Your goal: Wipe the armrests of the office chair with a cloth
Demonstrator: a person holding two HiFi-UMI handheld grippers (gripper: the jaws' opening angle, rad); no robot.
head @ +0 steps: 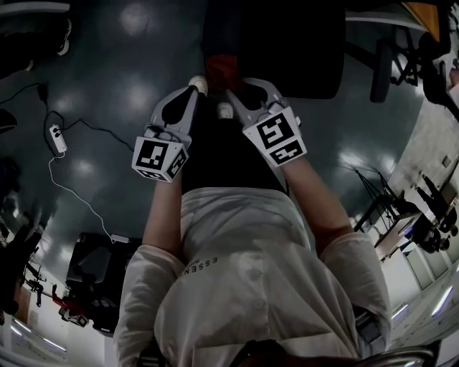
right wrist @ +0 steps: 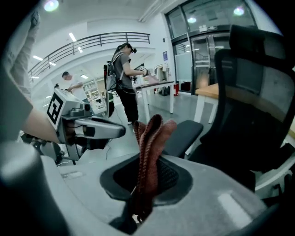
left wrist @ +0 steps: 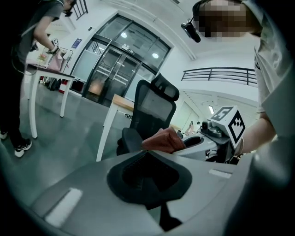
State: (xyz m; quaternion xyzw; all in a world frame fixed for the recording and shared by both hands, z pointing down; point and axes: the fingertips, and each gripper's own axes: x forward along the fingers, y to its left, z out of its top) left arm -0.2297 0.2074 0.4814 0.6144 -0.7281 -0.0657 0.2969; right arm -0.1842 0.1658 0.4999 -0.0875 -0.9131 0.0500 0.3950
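Right gripper (right wrist: 146, 177): 2 jaws clamped on the red-brown cloth (right wrist: 151, 138)
Left gripper (left wrist: 148, 174): jaws together, empty
Office chair (right wrist: 251, 101): far right

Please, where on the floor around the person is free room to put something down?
Bare floor lies between the power strip and the left gripper, and right of the right gripper. Crowded: lower left, with cable and dark gear; top right, with chairs.

Head view v. dim, underexposed; ceiling lights glare as soft white patches on the glossy floor (head: 107, 72). Both gripper views bright w/ overhead lamps (right wrist: 50, 5) + light thru glass doors (left wrist: 115, 64). Strong fisheye bend, black vignette at corners, closest surfaces blurred.
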